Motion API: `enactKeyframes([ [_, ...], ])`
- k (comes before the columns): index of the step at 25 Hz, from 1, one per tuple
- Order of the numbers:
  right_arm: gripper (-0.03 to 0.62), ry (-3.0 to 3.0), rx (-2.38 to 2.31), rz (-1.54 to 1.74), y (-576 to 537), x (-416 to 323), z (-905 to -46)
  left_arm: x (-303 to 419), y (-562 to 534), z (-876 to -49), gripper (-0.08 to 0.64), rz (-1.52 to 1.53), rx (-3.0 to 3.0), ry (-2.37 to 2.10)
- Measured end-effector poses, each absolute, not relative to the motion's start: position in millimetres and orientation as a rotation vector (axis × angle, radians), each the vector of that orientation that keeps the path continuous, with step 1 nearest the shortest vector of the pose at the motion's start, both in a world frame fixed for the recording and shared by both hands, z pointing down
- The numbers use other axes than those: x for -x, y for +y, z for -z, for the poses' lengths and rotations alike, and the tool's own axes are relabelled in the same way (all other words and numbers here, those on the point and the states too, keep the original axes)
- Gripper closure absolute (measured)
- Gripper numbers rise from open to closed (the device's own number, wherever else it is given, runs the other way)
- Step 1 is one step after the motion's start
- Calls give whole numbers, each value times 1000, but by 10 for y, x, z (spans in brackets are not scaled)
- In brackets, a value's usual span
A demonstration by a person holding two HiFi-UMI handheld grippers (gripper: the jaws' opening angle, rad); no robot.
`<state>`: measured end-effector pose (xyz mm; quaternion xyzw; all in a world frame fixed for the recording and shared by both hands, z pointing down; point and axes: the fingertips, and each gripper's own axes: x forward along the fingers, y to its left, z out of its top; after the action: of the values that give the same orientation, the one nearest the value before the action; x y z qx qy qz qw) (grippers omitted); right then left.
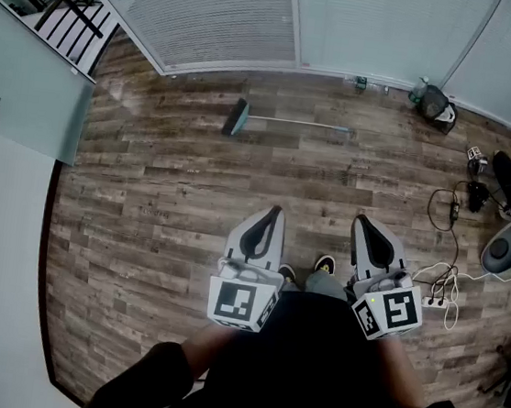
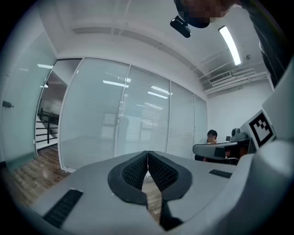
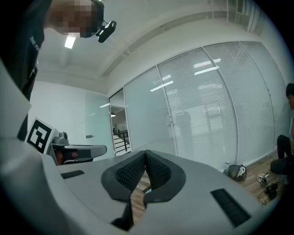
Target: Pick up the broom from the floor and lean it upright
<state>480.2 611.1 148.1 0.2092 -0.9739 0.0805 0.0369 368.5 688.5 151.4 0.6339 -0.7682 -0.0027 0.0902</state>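
While both are held side by side nearest the camera, the left tool [image 1: 275, 214] and the right tool [image 1: 362, 223] have their jaws pressed together, empty. Farther off, the broom [image 1: 289, 121] lies flat on the wooden floor [image 1: 163, 206], head leftward, near the far glass wall [image 1: 224, 10].

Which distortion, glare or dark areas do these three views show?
Head view: a strong fisheye bends the glass wall into an arc; the broom is small yet sharp. Left gripper view: the ceiling lamp is overexposed, and lamps mirror in the glass. Right gripper view: dark corners, and lamps mirror in the glass there too.
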Motion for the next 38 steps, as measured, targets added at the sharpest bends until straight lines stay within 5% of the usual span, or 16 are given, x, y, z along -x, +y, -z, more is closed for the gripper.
enactKeyframes([
  [38,575,-2947,-601,-341,6234,-4438,-1826,-3050,7133,-1669,537,135,-1767,-2350],
])
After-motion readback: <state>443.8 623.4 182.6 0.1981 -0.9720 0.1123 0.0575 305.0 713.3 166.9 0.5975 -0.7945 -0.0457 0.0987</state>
